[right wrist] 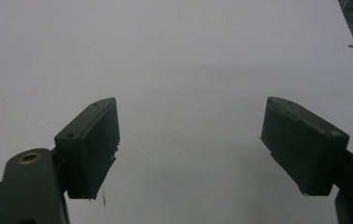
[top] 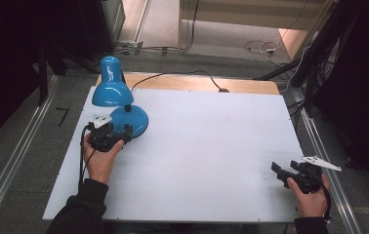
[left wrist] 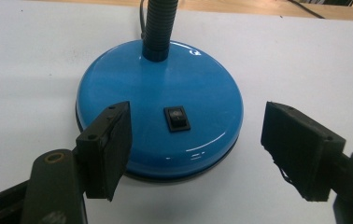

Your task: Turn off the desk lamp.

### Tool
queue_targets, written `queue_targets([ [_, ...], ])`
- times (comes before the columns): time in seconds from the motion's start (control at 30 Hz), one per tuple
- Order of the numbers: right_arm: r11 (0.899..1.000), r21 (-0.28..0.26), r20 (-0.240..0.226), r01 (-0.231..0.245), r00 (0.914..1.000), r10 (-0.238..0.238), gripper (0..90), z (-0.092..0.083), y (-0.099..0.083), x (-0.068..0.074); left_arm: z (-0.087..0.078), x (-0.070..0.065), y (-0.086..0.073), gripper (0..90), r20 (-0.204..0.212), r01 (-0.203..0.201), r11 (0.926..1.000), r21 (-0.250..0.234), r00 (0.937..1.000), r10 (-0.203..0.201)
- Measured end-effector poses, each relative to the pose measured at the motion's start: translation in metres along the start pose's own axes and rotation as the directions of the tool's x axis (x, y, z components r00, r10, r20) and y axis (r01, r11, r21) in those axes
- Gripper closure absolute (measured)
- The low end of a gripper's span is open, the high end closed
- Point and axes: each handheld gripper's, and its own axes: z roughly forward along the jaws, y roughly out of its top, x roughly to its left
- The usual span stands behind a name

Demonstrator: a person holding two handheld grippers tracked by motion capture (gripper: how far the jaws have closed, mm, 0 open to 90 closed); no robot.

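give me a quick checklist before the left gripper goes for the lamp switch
1. Left gripper open: ok, jaws wide apart.
2. Rocker switch in sight between the jaws: ok.
3. Lamp base flat on the white table: ok.
4. Left gripper free of the base: cannot tell, one jaw overlaps its edge.
5. Right gripper open and away from the lamp: ok.
6. Lamp on or off: cannot tell.

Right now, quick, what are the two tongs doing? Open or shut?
Left tongs: open, empty, jaws spread in front of the blue lamp's base.
Right tongs: open, empty, above the bare white table.
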Motion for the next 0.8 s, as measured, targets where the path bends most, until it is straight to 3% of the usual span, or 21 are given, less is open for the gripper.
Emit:
queue_targets([
  [0.17,1.0,0.0,0.0,0.0,1.0,0.0,18.2,0.0,0.0,0.0,-0.006,-0.004,-0.001,25.0,0.001,-0.012,0.9999,-0.007,0.9999,0.012],
  [0.5,1.0,0.001,0.0,-0.002,1.0,0.002,18.1,0.0,0.0,0.0,-0.013,-0.005,-0.006,25.0,0.023,0.008,1.0,0.0,0.9997,-0.008],
  [0.8,1.0,0.002,0.001,-0.002,1.0,0.002,18.1,0.0,0.0,0.0,-0.018,-0.005,-0.013,25.0,0.024,0.002,1.0,0.005,0.9997,-0.003],
])
